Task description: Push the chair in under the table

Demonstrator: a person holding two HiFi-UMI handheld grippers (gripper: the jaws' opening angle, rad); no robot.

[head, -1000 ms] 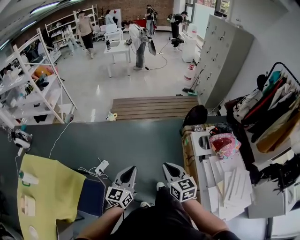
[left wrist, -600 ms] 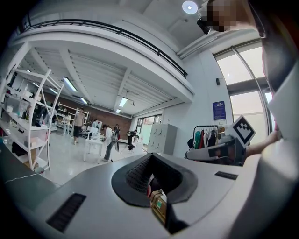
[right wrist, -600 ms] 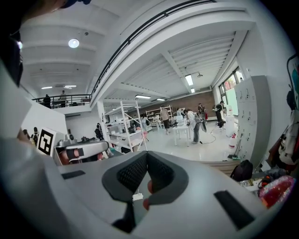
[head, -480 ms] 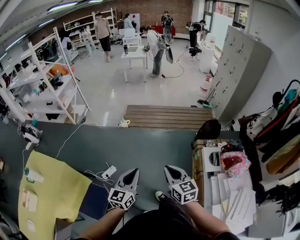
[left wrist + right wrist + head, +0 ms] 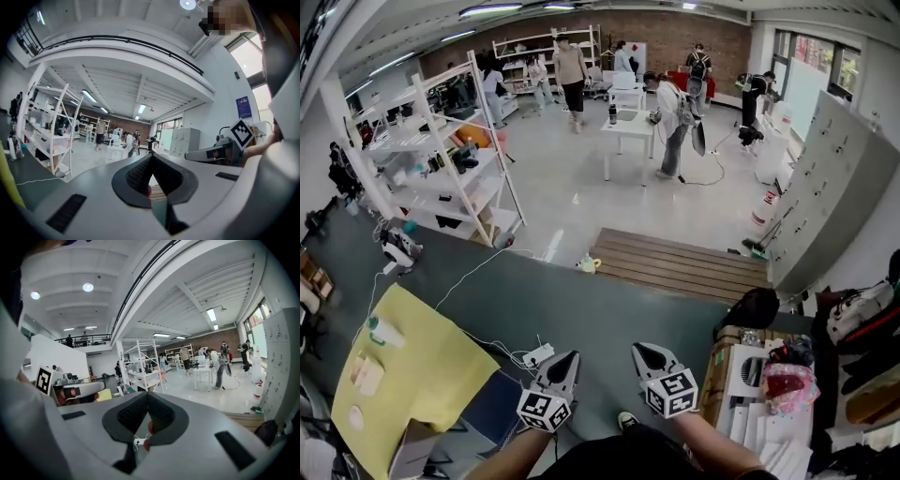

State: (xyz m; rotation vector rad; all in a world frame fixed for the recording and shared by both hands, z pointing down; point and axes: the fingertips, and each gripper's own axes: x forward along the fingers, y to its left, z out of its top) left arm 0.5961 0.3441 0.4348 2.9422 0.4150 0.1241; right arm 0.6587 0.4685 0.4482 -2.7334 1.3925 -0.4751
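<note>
Head view: left gripper [image 5: 570, 358] and right gripper [image 5: 641, 352] were held side by side at the near edge over dark floor, jaws closed, nothing gripped. Yellow-covered table [image 5: 412, 375] was recorded at near left, with a power strip [image 5: 539, 354] on the floor just right of it. What seemed to be the chair [image 5: 411, 452], a grey piece with dark legs, was noted at the table's near side, cut off by the frame and well apart from both grippers. Wooden platform [image 5: 675, 267] and white shelving [image 5: 459, 159] were seen farther off.

Left gripper view: left gripper [image 5: 151, 159] jaws were shown pressed together, empty. Right gripper [image 5: 190, 155] was seen at right.

Right gripper view: right gripper [image 5: 147, 399] jaws were likewise shown met, nothing between them. Left gripper [image 5: 101, 386] was seen at left, with white shelving [image 5: 140, 366] beyond.
</note>
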